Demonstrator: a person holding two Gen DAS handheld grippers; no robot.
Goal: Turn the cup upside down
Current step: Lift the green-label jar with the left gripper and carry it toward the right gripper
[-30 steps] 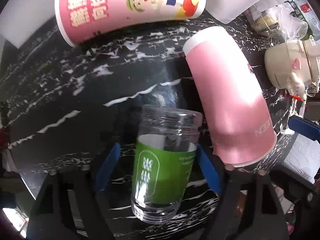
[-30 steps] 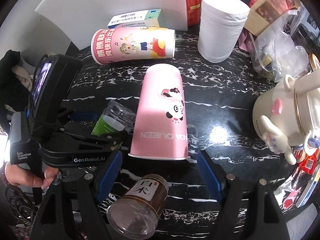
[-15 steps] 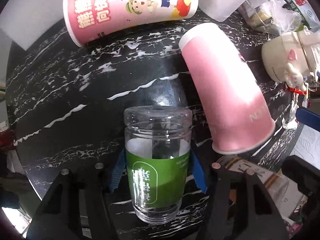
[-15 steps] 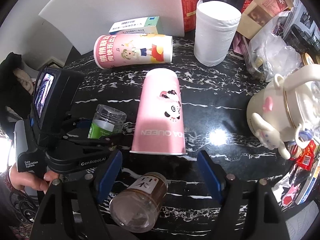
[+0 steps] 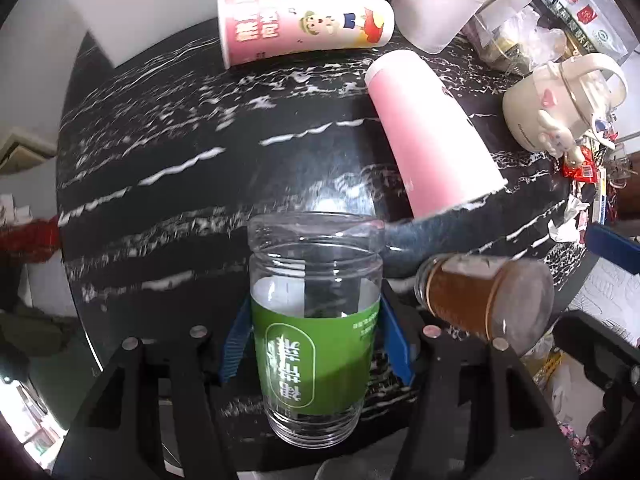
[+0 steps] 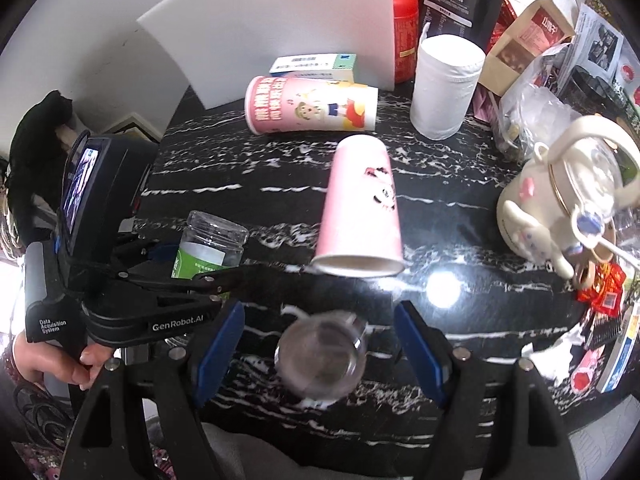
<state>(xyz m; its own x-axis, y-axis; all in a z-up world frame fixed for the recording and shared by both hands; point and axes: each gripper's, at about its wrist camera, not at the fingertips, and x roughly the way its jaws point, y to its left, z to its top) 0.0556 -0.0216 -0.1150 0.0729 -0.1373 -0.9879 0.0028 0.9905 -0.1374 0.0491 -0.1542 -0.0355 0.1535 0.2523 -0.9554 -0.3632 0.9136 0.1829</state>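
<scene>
The left gripper (image 5: 316,344) holds a clear plastic jar with a green label (image 5: 314,340), its blue fingers (image 5: 234,340) pressed against either side of the labelled body. In the left wrist view the jar's long axis runs straight out along the fingers, open mouth at the far end and thick base toward the camera. The right wrist view shows the same jar (image 6: 210,246) standing nearly upright above the black marble table (image 6: 460,240), mouth up, tilted slightly; whether its base touches the tabletop cannot be told.

The right gripper (image 6: 320,356) is spread wide with nothing clamped. A small brown-tinted glass jar (image 6: 320,360) sits between its fingers without touching either pad, blurred, seen almost end-on, so its long axis points roughly at that camera. In the left wrist view this brown jar (image 5: 484,296) lies on its side just to the right of the held jar.

A pink panda paper cup (image 6: 360,216) lies on its side beyond both grippers, rim facing them, and a pink cartoon paper cup (image 6: 312,106) lies crosswise farther back.

Since the green-label jar is gripped across its body with its mouth up, turning it over likely calls for a half roll of the left wrist about the grip line, with enough height for the mouth to clear the marble.
</scene>
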